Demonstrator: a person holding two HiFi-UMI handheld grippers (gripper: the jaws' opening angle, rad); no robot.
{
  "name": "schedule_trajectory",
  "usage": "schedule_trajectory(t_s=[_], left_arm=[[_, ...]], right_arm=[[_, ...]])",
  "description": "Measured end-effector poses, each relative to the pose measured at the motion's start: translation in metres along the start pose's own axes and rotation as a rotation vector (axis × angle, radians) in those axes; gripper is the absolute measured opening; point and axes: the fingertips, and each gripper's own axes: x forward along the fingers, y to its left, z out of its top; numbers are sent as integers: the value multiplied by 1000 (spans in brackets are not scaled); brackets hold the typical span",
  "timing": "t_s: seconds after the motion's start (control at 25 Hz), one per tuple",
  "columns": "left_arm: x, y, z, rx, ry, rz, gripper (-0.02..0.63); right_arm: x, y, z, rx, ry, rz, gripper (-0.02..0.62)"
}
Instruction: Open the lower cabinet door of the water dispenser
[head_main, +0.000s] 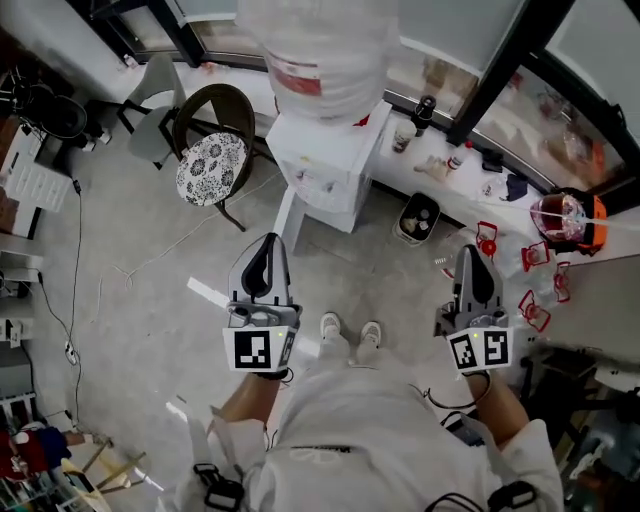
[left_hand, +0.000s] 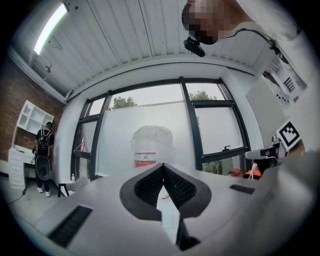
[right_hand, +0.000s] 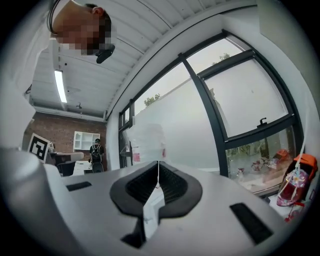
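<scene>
The person stood on the grey floor (head_main: 130, 300) and looked down at the water dispenser (head_main: 325, 165), which was at the far side in the middle, against the window ledge (head_main: 440, 185), with a big clear water bottle (head_main: 320, 50) on top of it. From the near left corner of the dispenser's base a narrow white panel (head_main: 288, 218) stood out toward the person. It seemed to be the lower cabinet door swung open and seen from its top edge, but I could not tell this for sure. The left hand-held gripper (head_main: 268, 242) was held in the air near this panel and did not touch it. Its jaws were closed together with nothing between them, as the left gripper view showed (left_hand: 163, 165). The right hand-held gripper (head_main: 470, 252) was well apart to the right, also in the air, and its jaws were pressed together and empty too (right_hand: 158, 162). Both grippers pointed toward the dispenser. A chair with a patterned cushion (head_main: 212, 165) stood left of the dispenser, and a small dark bin (head_main: 417, 218) was on the floor just right of it.
</scene>
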Motion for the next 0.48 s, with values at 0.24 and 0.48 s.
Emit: schedule_trajectory(t_s=[0.24,0.48], left_arm=[[3,-11,11,16,-18,-24,2],[11,-8,16,16,-29,-29,2]], right_arm=[[-15,-4,6,-14,10,-21,17],[-14,-3,9,-29,13,-23,15]])
